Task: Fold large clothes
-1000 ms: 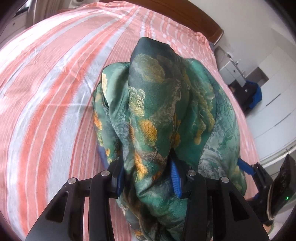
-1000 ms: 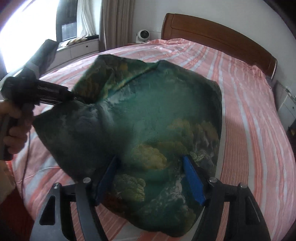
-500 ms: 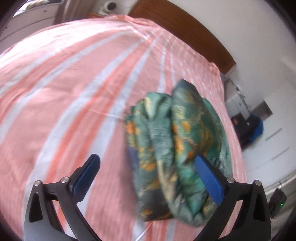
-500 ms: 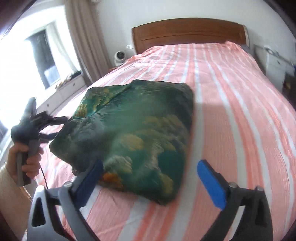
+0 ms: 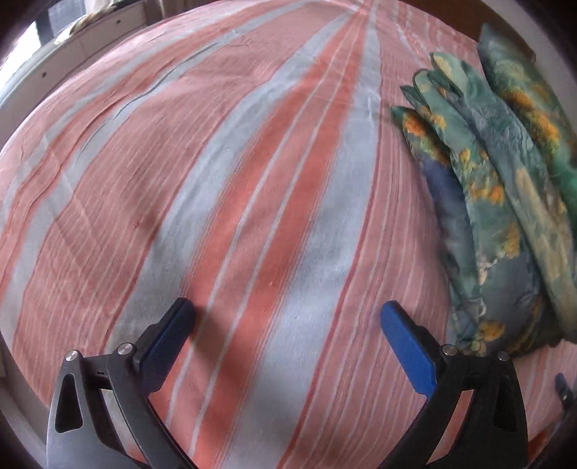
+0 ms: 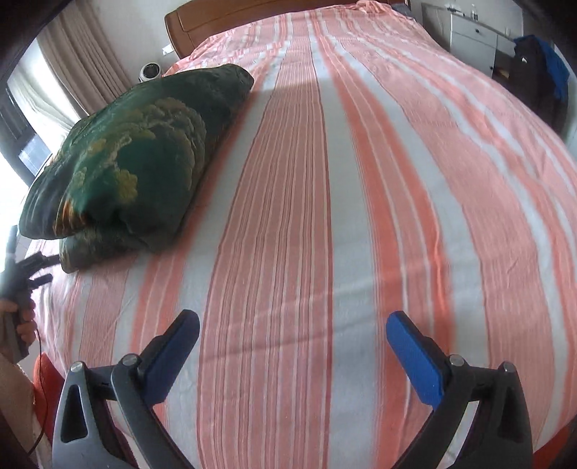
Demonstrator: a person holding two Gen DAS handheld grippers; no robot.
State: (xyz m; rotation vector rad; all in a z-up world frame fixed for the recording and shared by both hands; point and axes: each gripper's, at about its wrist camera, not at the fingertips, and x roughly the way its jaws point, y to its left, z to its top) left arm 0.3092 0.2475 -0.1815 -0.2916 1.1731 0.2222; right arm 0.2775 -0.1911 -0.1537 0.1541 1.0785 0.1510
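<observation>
A folded green garment with yellow and orange print (image 5: 501,187) lies in a thick stack on the striped bed, at the right edge of the left wrist view. The right wrist view shows it (image 6: 133,158) at the left. My left gripper (image 5: 286,317) is open and empty, low over bare sheet to the left of the garment. My right gripper (image 6: 292,326) is open and empty, over bare sheet to the right of the garment. The left gripper also shows at the far left of the right wrist view (image 6: 32,268), just below the garment's near corner.
The bed (image 6: 360,180) has a pink and white striped sheet. A wooden headboard (image 6: 202,21) is at the far end. A white cabinet (image 6: 472,36) and dark clothes (image 6: 537,68) stand at the right. Curtains and a window are at the left.
Both grippers were shut on the garment one second ago. They have let go, opened wide and drawn away to either side. The garment now rests folded on the bed.
</observation>
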